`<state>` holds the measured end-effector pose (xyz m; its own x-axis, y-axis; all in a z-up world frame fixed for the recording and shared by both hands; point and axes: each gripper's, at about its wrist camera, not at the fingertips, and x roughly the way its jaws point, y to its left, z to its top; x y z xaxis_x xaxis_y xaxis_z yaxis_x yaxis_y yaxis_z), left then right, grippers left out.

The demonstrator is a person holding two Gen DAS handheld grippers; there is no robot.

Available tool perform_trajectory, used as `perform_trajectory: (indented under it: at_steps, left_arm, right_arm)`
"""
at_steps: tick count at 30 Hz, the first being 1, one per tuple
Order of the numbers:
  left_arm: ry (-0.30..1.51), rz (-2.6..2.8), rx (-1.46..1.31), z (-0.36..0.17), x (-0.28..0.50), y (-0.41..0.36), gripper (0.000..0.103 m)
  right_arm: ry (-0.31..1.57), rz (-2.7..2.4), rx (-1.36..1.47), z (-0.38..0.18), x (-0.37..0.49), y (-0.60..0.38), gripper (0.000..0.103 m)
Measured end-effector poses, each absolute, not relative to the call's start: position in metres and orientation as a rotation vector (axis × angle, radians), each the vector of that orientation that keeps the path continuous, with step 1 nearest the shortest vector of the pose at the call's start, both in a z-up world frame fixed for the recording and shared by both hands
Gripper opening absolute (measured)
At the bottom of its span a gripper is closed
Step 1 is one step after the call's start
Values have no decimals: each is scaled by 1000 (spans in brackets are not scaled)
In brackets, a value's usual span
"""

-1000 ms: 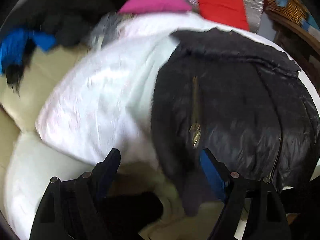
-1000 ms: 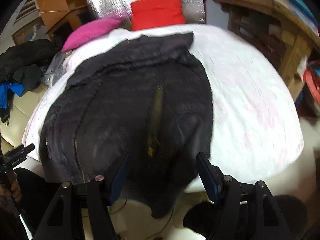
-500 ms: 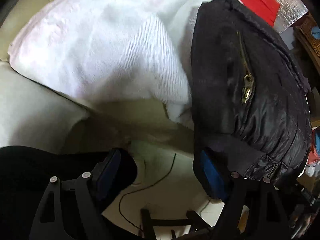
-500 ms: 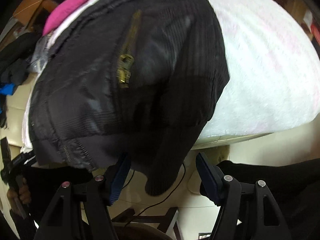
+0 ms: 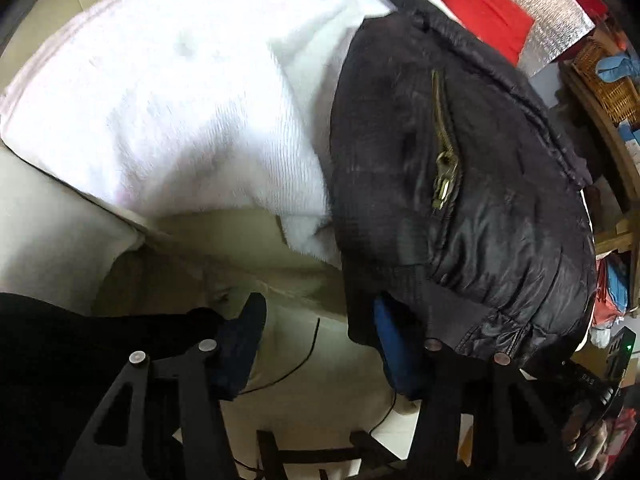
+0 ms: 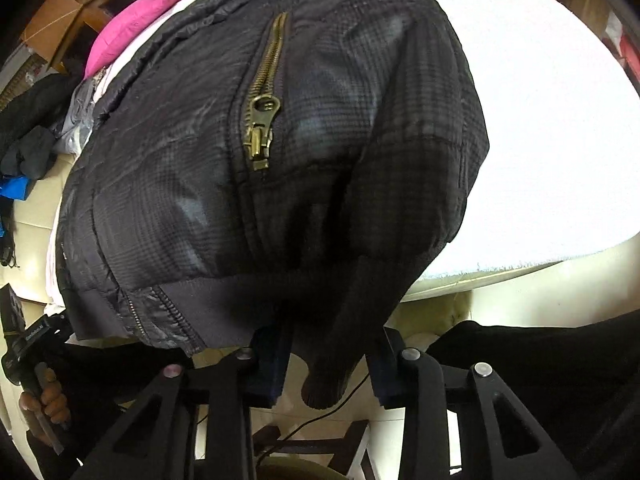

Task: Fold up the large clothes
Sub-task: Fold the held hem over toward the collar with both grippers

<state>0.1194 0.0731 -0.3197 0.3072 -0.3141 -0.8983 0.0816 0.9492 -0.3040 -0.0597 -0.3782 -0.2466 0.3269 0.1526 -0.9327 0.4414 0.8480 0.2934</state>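
Note:
A black quilted jacket (image 5: 472, 184) with a brass zip lies on a white blanket (image 5: 180, 92), its hem hanging over the near edge. My left gripper (image 5: 320, 336) is open at the hem's left corner; the blue right pad sits under the hem band. In the right wrist view the jacket (image 6: 256, 152) fills the frame. My right gripper (image 6: 328, 364) is open, and a dark knit cuff (image 6: 328, 376) hangs between its fingers.
A pink cushion (image 6: 136, 20) and a red cushion (image 5: 484, 20) lie at the far end. Dark clothes (image 6: 28, 128) are piled to the left. Wooden shelves with a basket (image 5: 608, 84) stand on the right. A cable runs on the floor below.
Both grippers have dropped and moved in close to the jacket's hanging hem. The hem and cuff now sit at the fingers. Both stay open.

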Motion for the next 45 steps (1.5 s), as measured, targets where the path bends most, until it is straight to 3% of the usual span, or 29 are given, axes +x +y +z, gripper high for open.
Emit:
perform_trajectory:
  at_steps: [4,6,11,14,15,17,18,19,23,24,25,26,27,28,30,32,43,45]
  left_arm:
    - [1203,-269,-174,-309,117,69,58]
    - [1229,-270,-176,-311,120,66,65]
    - [1204,-349,-269,-304,122,77,66]
    - [1138,-394,-303,-290,117,78,83]
    - [1132,-397,-312,-288,118,76,83]
    - [1134,-425,-318,-288,116,72,83]
    - [1143,-422,-291,-290,117,68,85]
    - [1158,-400,-252,-293,119,63,85]
    - [1245,-383,-198,-322,131,49,85]
    - [1274,-382,-183,-329,133,44,84]
    - [1286,-391,-166,-336,134,38,84]
    - [1285,-396,-156,-339,134,37,75]
    - [1291,-408,-148,-343,133,32,47]
    - [1301,-426,-143,-344,131,28,39]
    - [1265,-428,-89,-336,125,18,21]
    - [1243,-419,-52,-328,123,13,13]
    - [1139,-500,-152,-217,114,18,8]
    - [1115,-505,-187,-196,119,17,8]
  right_arm:
    - [1253,-199,558,-246,-61,-379,35]
    - [1253,-194,561,-244,-60,-379,35]
    - [1261,-193,577,-242,-59,-385,36]
    - [1269,-200,605,-242,-60,-392,37]
    - [1273,-200,605,-241,-61,-395,38]
    - [1276,-200,619,-243,-60,-401,48]
    - [1272,-199,635,-243,-60,-403,64]
    - [1251,-204,665,-244,-61,-408,68]
    - [1209,-198,692,-248,-57,-417,68]
    - [1206,-198,686,-248,-56,-417,65]
    - [1198,-204,692,-249,-57,-418,54]
    - [1194,-203,694,-250,-57,-418,48]
    - [1196,-202,676,-247,-59,-416,32]
    - [1197,-206,635,-243,-62,-413,23]
    - [1176,-199,608,-231,-71,-408,18]
    - [1137,-180,593,-219,-76,-407,16]
    - [794,144,667,-110,-103,-418,15]
    - [737,204,705,-99,-101,-424,11]
